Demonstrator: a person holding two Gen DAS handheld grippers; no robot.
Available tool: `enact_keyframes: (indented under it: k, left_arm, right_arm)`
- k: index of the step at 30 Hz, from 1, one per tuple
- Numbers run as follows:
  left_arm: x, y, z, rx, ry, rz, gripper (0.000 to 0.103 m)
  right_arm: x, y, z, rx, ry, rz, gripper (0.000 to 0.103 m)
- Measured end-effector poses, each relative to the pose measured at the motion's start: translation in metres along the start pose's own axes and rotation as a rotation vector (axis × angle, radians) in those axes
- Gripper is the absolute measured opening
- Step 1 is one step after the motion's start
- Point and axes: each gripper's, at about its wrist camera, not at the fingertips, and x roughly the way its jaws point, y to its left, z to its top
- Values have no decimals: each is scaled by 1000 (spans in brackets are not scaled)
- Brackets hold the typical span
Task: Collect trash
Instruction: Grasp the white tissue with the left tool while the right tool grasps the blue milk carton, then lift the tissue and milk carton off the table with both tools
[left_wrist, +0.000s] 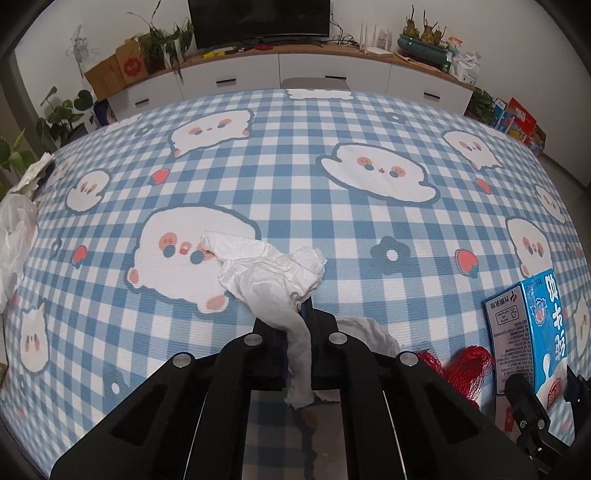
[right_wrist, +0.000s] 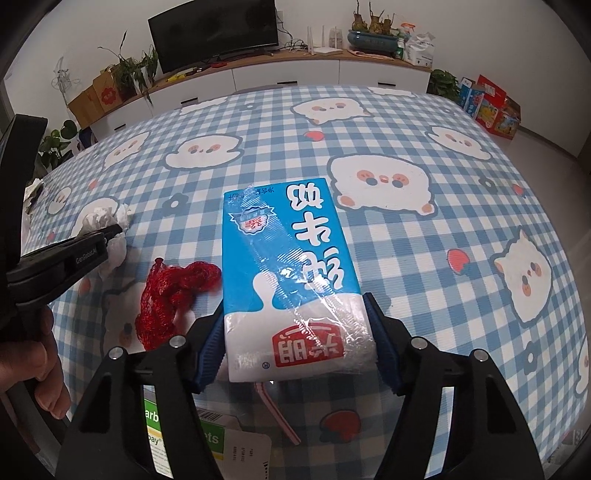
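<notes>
Milk carton (right_wrist: 291, 280) sits clamped betw. my right gripper (right_wrist: 295, 354) pads, above checked tablecloth (right_wrist: 424, 258). My left gripper (left_wrist: 301, 314): jaws closed on crumpled tissue (left_wrist: 273, 269). Red mesh net (right_wrist: 173, 295) lies just beside carton, on cloth.

A home living room, judging by the furnishings. Along the far wall, a long white sideboard (left_wrist: 332, 70) with drawers and a wooden top, carrying a dark flat-screen television (left_wrist: 258, 20), a white router (left_wrist: 371, 46) with upright antennas, and a blue planter (left_wrist: 423, 50) of bulb plants. Leafy potted houseplants (left_wrist: 162, 40) and cardboard boxes (left_wrist: 118, 68) at the left end. Colourful toy boxes (right_wrist: 493, 107) stacked on the floor at right. In front, a tabletop (left_wrist: 295, 155) under a blue-checked cartoon cloth.
</notes>
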Motion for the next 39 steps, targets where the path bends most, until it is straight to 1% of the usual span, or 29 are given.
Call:
enact_keyframes:
  k: [6,11,19,24,29,39]
  left_arm:
    - [-5,4,-4,13,7,-8,3]
    - [-23,6,-9,30,-14,-21,3]
    - [-57,12,-35,37,-24,-25,3]
    - [-77,24,-54,20,-30,-24,3]
    - [-97,32,-75,23,-45,-11,3]
    - [-139,44,-110,-12,-83,-48,3]
  right_arm:
    - [-6,-1,1,-6,-10,-13,64]
    - [-19,-4,1,-14,-28,-19,64]
    - [-44,-9,-4,-24,-54,-21,64]
    - [-60,-9,-15,-25,-75,-12,64]
    - [-78,-8,-28,-15,-98,3,64]
    - [-117,1,-62,-31,-138,13,64]
